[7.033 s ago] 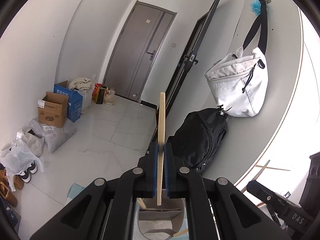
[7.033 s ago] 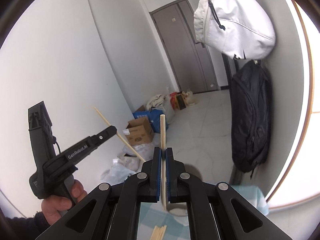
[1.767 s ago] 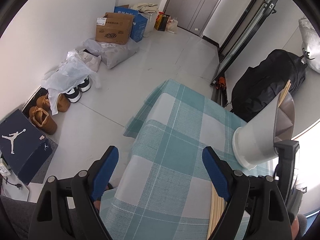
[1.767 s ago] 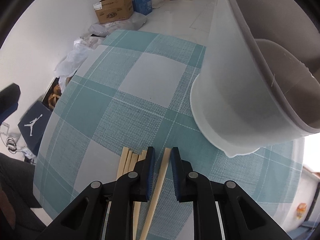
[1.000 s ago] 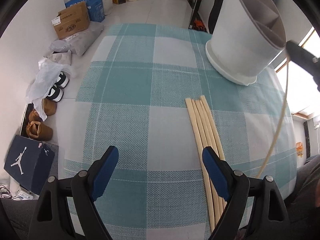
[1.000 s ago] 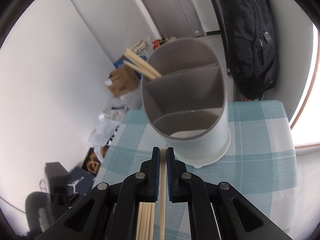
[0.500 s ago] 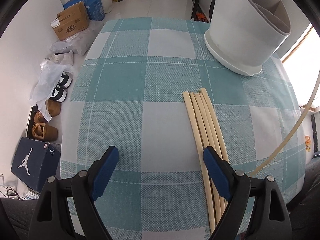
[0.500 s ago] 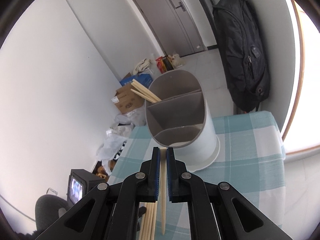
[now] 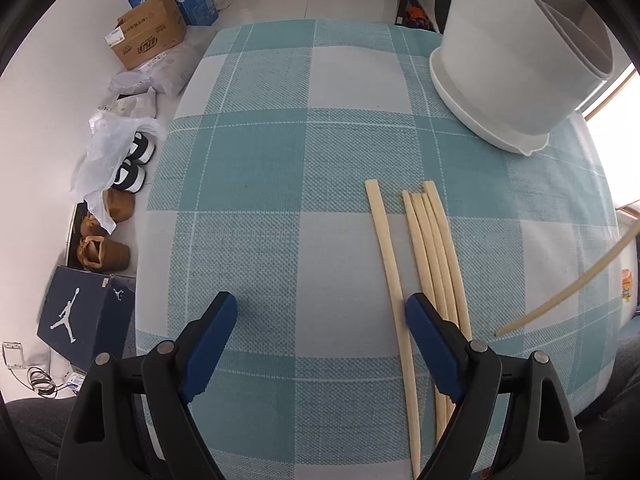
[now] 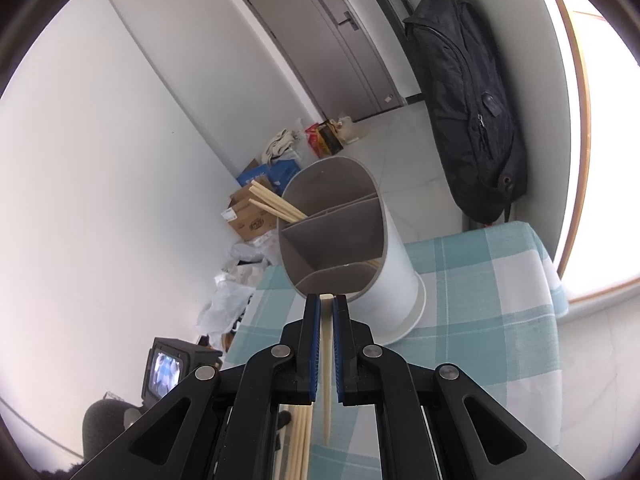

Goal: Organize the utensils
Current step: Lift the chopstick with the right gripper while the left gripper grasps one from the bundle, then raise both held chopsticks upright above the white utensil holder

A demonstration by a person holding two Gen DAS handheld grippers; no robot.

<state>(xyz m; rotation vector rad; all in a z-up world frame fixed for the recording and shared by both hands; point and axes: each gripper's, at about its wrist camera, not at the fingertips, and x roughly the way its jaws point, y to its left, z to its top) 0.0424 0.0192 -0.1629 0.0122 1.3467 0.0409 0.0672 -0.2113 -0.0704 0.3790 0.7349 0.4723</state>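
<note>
Left wrist view is showing the left gripper (image 9: 318,326) hanging wide open over the checked tablecloth (image 9: 256,184), nothing between its blue pads, while loose chopsticks (image 9: 430,248) are lying just beyond its right finger, toward one o'clock. Farther out at two o'clock the white utensil holder (image 9: 516,64) is standing. On the right wrist view, the right gripper (image 10: 326,344) is clamping a single chopstick (image 10: 327,376) at six o'clock, with the holder's compartments straight ahead at twelve, two chopsticks (image 10: 274,202) leaning in the farthest one.
</note>
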